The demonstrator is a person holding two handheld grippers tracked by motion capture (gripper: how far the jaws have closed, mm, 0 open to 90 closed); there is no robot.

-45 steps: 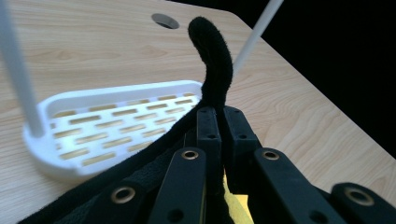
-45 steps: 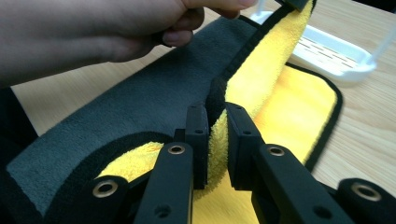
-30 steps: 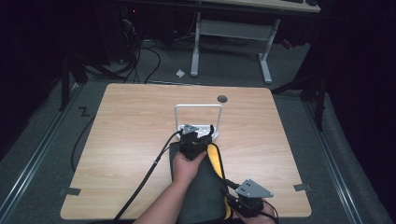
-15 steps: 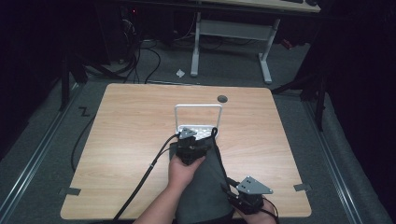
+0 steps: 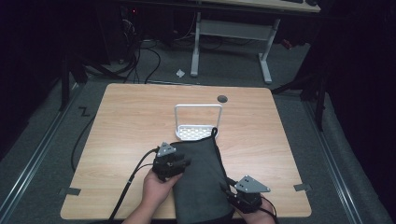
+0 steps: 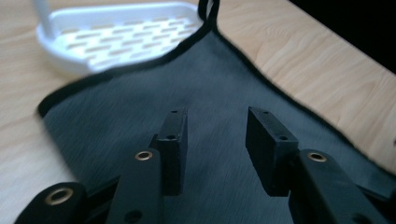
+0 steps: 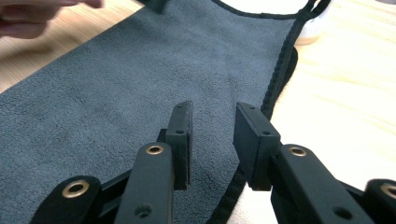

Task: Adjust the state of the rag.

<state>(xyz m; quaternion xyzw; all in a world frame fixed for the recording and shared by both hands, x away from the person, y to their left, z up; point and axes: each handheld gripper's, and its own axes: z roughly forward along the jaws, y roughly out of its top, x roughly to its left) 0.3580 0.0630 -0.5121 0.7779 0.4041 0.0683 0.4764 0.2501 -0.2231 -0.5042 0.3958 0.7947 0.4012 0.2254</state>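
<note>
we had the cloth (image 5: 201,179) flat on the table (image 5: 126,121), its far corner touching the white rack (image 5: 198,132). our left gripper (image 5: 183,162) had just spread, empty; the right gripper (image 5: 232,192) hung parted over the near hem, pinching nothing. a careless drag could bunch the cloth or shove that rack.

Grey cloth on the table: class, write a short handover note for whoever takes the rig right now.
Left tongs: open, nothing between them, above the cloth; jaws have just been opening.
Right tongs: open over the cloth's near right edge, gripping nothing.
Cloth: flat, grey side up, far corner loop touching the white rack.
Done: cloth spread and let go.
Left: probably fold or smooth it; regrasp an edge first.
</note>
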